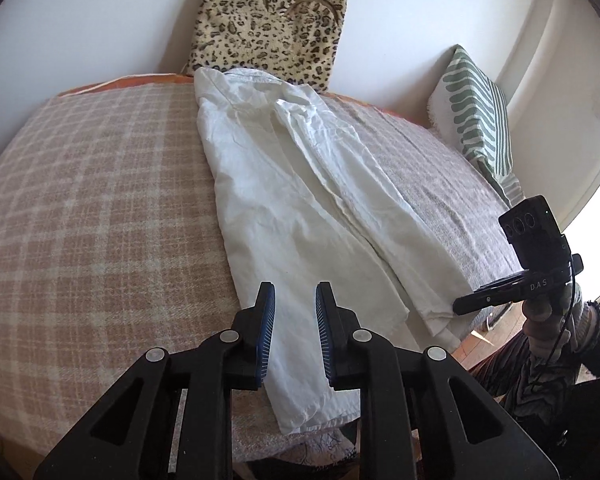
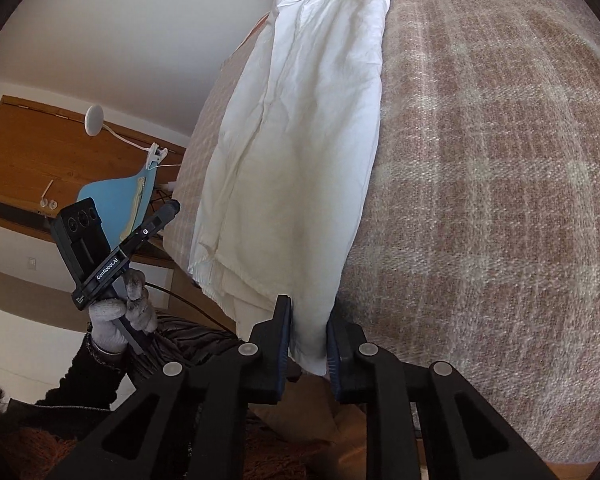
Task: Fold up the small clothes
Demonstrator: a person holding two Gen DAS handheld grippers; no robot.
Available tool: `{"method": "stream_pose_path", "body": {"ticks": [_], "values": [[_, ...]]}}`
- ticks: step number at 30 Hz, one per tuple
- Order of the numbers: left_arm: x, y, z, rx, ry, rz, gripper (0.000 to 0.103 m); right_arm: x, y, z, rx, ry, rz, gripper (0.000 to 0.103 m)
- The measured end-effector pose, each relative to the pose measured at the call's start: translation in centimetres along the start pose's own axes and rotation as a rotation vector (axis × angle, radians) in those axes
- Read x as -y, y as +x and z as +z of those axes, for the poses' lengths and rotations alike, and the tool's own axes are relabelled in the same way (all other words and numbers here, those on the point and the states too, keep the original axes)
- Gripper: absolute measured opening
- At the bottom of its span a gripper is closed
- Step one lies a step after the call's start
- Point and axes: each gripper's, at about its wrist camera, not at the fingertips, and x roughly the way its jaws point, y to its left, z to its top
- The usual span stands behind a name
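Observation:
A white garment (image 1: 300, 184) lies lengthwise on a pink-and-cream checked blanket (image 1: 100, 200), folded into a long strip with its hem at the bed's near edge. My left gripper (image 1: 295, 316) hovers over the hem's left part; its blue pads (image 1: 269, 320) stand apart and clear of the cloth. In the right wrist view the left gripper (image 2: 173, 206) is raised just off the garment's (image 2: 300, 140) left side. My right gripper (image 2: 309, 336) is shut on the hem's right corner, cloth filling the gap from pad to pad. The left wrist view shows the right gripper (image 1: 458, 305) at that corner.
A leopard-print cushion (image 1: 268, 20) leans on the white wall behind the garment's far end. A green-striped pillow (image 1: 476, 120) stands at the bed's right end. Gloved hands (image 2: 112, 320) hold the grippers. Left of the bed are a light-blue chair (image 2: 116, 196) and a wooden panel (image 2: 40, 148).

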Motion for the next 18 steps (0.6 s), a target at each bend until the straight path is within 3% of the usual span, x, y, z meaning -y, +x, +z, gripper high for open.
{"method": "stream_pose_path", "body": {"ticks": [2, 5, 8, 10, 13, 16, 18], "values": [[1.3, 1.0, 0.4, -0.029, 0.077, 0.018, 0.019, -0.2, 0.0, 0.0, 0.005, -0.010, -0.028, 0.006], [1.1, 2.0, -0.2, -0.080, 0.071, 0.062, 0.019, -0.1, -0.6, -0.3, 0.016, -0.025, -0.035, 0.006], [-0.2, 2.2, -1.3, -0.142, 0.011, 0.120, 0.048, 0.0, -1.1, -0.9, 0.013, -0.024, -0.005, 0.017], [-1.1, 1.9, -2.4, -0.173, -0.048, 0.099, 0.048, 0.6, -1.5, -1.2, 0.013, -0.009, 0.034, 0.029], [-1.6, 1.2, -3.8, -0.175, -0.107, 0.056, 0.048, 0.7, -1.5, -1.5, 0.011, -0.015, 0.044, 0.029], [-2.1, 0.9, -3.9, -0.174, -0.160, -0.001, 0.044, 0.7, -1.1, -1.3, 0.006, 0.000, 0.069, 0.026], [-2.6, 1.2, -4.1, -0.182, -0.222, -0.067, 0.010, 0.9, -0.8, -1.2, -0.003, 0.014, 0.073, 0.016]]}}
